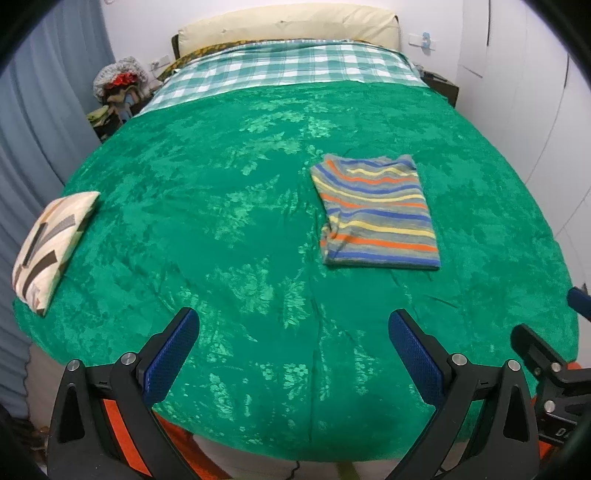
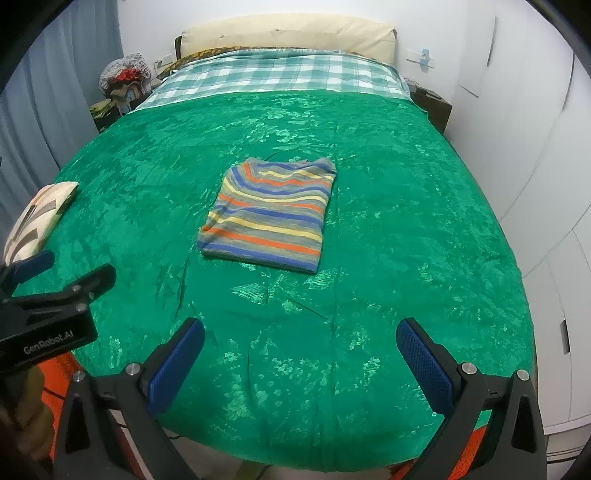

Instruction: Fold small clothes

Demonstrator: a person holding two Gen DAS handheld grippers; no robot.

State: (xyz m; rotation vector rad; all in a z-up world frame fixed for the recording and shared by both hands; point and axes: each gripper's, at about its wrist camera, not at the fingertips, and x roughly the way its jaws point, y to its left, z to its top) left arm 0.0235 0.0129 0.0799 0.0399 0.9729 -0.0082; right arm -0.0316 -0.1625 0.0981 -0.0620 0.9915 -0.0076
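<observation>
A small striped shirt (image 1: 376,212), grey with blue, orange and yellow bands, lies folded into a neat rectangle on the green bedspread (image 1: 221,229). It also shows in the right wrist view (image 2: 267,218), at the middle of the bed. My left gripper (image 1: 293,325) is open and empty, held above the bed's near edge, well short of the shirt. My right gripper (image 2: 301,334) is open and empty too, also back at the near edge. Each gripper shows at the side of the other's view: the right one (image 1: 554,332), the left one (image 2: 62,273).
A patterned cream cushion (image 1: 48,243) lies at the bed's left edge. A checked sheet (image 1: 295,66) and cream headboard (image 1: 288,26) are at the far end. A pile of clothes (image 1: 118,85) sits far left; white wardrobe doors (image 2: 535,147) line the right.
</observation>
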